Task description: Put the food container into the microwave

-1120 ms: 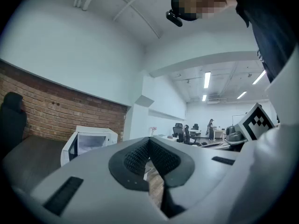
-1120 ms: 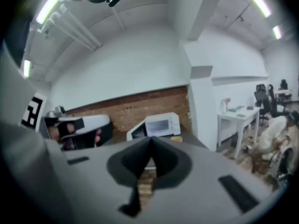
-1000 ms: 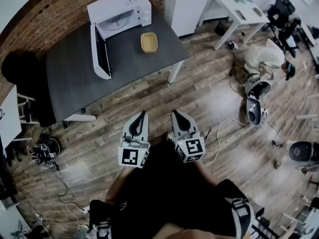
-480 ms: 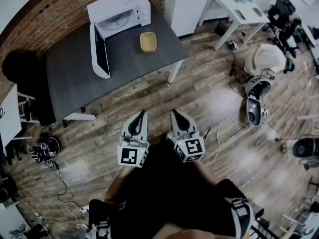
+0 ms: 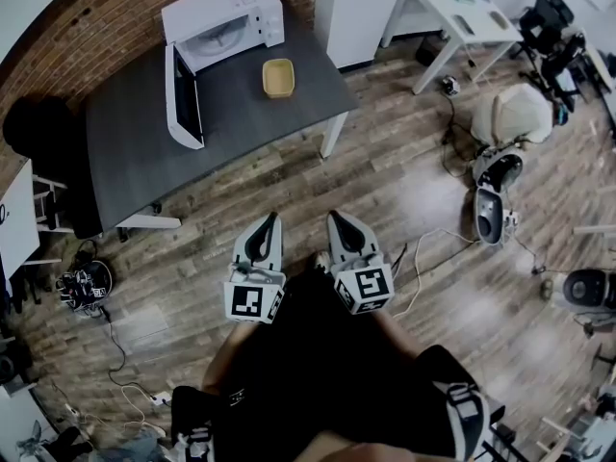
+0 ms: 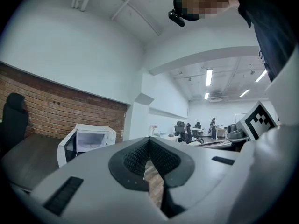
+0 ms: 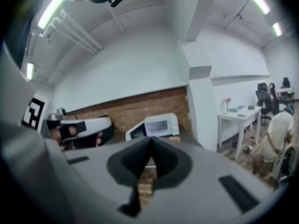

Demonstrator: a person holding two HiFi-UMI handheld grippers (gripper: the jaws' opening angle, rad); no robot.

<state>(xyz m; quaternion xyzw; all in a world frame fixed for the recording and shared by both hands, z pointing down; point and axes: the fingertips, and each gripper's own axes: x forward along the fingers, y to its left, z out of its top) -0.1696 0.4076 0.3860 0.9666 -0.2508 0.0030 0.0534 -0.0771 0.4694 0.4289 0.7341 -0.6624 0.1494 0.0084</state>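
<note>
Two handheld grippers, both empty: the left gripper (image 5: 272, 221) and the right gripper (image 5: 338, 218) are held side by side above the wood-plank floor (image 5: 404, 191). Each has its jaws closed tip to tip with nothing between them, as each gripper's own view shows. Two marker cubes (image 5: 252, 301), one per gripper, face the head camera. One white microwave (image 5: 223, 19) stands at the far end of one dark grey table (image 5: 135, 162), close to a brick wall (image 5: 87, 17). Its one door (image 5: 183, 94) is swung fully open, leaving the cavity exposed. One yellow food container (image 5: 279, 77) sits on the same tabletop, just to the right of the microwave. It does not touch the microwave and is well apart from both grippers. One white desk (image 5: 452, 12) stands further right, beyond the table. One black chair (image 5: 34, 128) stands at the table's left end.
</note>
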